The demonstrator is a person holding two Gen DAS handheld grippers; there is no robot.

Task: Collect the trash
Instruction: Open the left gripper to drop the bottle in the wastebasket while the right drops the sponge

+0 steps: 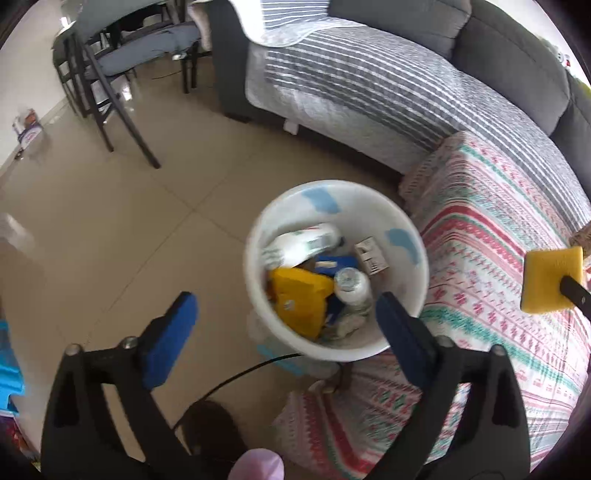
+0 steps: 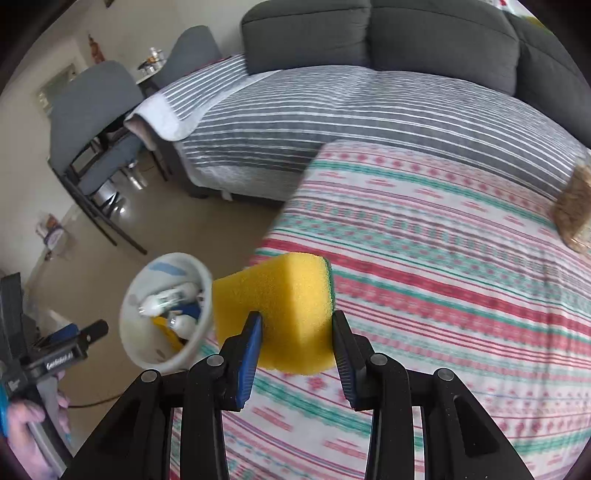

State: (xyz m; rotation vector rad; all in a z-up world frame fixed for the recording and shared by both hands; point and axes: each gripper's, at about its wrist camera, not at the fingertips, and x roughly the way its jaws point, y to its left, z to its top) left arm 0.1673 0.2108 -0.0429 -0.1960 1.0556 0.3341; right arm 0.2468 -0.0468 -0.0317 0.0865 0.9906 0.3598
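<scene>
Risk item: right gripper (image 2: 297, 328), fingers pinching yellow sponge (image 2: 280, 306) w/ most overhanging, may drop short of white bin (image 1: 334, 269); left gripper (image 1: 288, 317) wide open, empty.

A beige tiled floor (image 1: 122, 221) shines with daylight. A grey sofa (image 2: 406, 40) carries a striped grey cover (image 2: 351, 110), a patterned pink-and-green cloth (image 2: 443, 258) lying beside it. Dark chairs (image 1: 110, 74) stand by what seems a table, near pale walls (image 2: 110, 29).
</scene>
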